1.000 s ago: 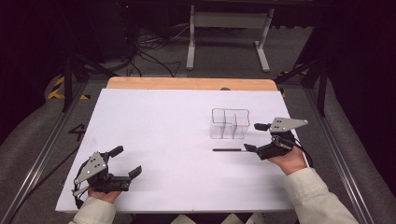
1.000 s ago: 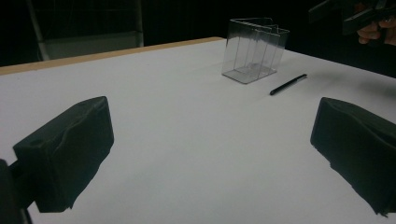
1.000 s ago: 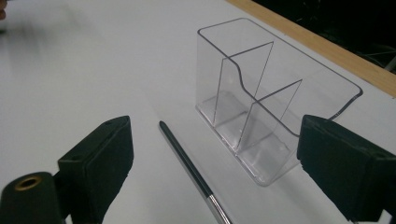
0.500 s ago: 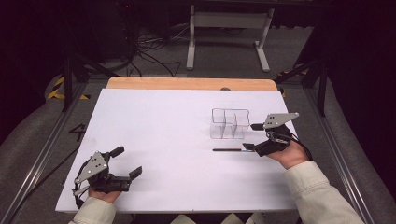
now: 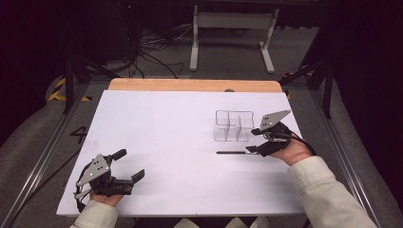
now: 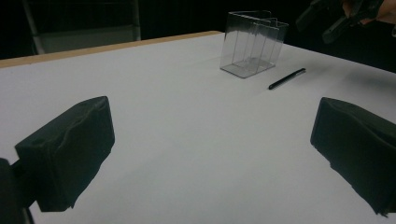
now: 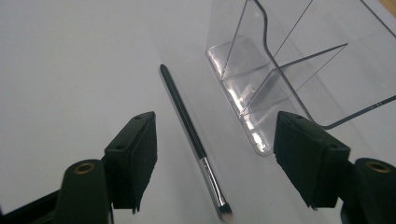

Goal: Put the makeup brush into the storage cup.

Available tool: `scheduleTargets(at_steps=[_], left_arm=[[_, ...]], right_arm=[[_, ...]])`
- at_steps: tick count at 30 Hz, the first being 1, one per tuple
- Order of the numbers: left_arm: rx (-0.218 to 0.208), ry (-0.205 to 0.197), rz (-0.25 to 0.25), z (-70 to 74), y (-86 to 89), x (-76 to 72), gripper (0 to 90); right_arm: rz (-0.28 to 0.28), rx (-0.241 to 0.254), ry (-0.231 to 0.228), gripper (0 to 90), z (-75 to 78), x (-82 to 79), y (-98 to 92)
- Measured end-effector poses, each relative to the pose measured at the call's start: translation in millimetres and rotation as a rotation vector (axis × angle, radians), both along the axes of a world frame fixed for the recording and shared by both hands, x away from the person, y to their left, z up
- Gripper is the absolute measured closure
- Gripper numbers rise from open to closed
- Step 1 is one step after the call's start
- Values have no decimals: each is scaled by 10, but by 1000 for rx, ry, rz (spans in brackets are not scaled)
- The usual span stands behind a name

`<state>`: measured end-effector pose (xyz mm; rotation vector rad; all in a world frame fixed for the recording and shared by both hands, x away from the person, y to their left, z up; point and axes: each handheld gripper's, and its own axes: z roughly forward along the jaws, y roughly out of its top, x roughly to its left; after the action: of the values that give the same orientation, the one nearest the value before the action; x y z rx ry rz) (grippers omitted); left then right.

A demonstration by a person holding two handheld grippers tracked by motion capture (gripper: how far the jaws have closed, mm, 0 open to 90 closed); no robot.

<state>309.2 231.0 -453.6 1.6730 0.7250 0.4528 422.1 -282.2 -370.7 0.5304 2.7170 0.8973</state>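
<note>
A thin black brush (image 5: pixel 231 152) lies flat on the white desk (image 5: pixel 166 133), just in front of a clear plastic organizer (image 5: pixel 234 126) and close beside its near wall without touching it. Its bristle end points toward the right gripper (image 5: pixel 253 141); its plain end points toward the open middle of the desk. In the right gripper view the brush (image 7: pixel 194 142) lies between the two jaws, with the organizer (image 7: pixel 299 65) just beyond one of them. The jaws have just been closing, yet they are apart and the pads do not touch the brush.

To the left of the brush the desk is bare all the way to its left edge, and bare also toward the far wooden edge. The right edge runs near the right hand (image 5: pixel 294 151), whose sleeve comes in from the lower right corner.

The left gripper (image 5: pixel 129 165) rests low near the desk's front left corner, well apart from the brush, jaws spread wide and aimed across the bare surface toward the organizer (image 6: pixel 252 43).
</note>
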Motion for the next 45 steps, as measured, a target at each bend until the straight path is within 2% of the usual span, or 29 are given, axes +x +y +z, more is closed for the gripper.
scheduleTargets(at_steps=[3,5,14,27,29,40,44,45], left_arm=[[3,5,-2,-4,-4,7,4],[3,6,-4,-5,-7,5,4],[12,11,-11,-3,-5,9,4],[14,11,-7,-4,-8,10,5],[14,11,-6,-4,-9,10,5],[9,22,-17,-6,-14,12,13],[17,4,-17,2,-2,11,15],[7,-6,-12,0,-3,8,15]], right_arm=[[5,-42,14,301,-4,16,54],[6,-48,15,301,-7,17,64],[41,-136,51,369,-103,57,102],[67,-223,102,390,-222,111,134],[80,-270,112,403,-229,117,167],[92,-310,112,449,-267,142,202],[99,-313,117,480,-284,158,198],[94,-314,122,493,-289,156,198]])
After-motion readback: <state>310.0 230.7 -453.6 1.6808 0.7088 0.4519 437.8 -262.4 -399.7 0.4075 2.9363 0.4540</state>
